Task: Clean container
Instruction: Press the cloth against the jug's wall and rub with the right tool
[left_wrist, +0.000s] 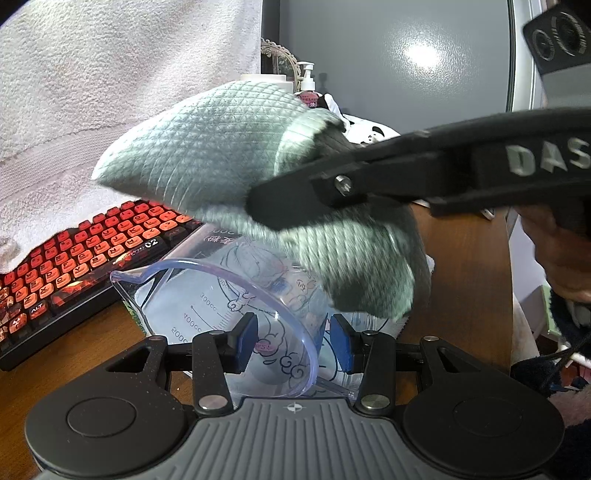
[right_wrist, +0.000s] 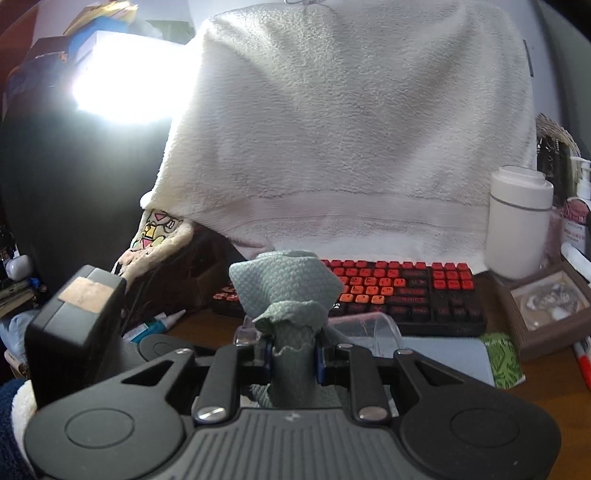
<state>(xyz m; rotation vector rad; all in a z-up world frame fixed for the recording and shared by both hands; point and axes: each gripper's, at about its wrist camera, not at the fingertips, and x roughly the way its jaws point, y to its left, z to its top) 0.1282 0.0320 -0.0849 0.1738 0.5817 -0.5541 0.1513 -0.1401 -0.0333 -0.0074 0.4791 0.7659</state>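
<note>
Clear plastic measuring cup (left_wrist: 236, 310) sits clamped at its rim in my left gripper (left_wrist: 291, 341). My right gripper (right_wrist: 294, 356) pinches the grey-green cloth (right_wrist: 284, 291) above it, keyboard (right_wrist: 406, 291) far behind.

The brown wooden desk (right_wrist: 546, 391) carries a red-keyed keyboard (right_wrist: 399, 291), a white canister (right_wrist: 517, 225) and a framed box (right_wrist: 546, 310).

Pale grey-green cloth (right_wrist: 286, 291) with a quilted diamond weave, pinched between blue pads (right_wrist: 320, 360); clear measuring cup (left_wrist: 236, 310) with black scale lines and cartoon clouds between the other fingers; red-orange keys on the black keyboard (right_wrist: 391, 291) beyond the fingertips; white towel (right_wrist: 351, 129) behind.
</note>
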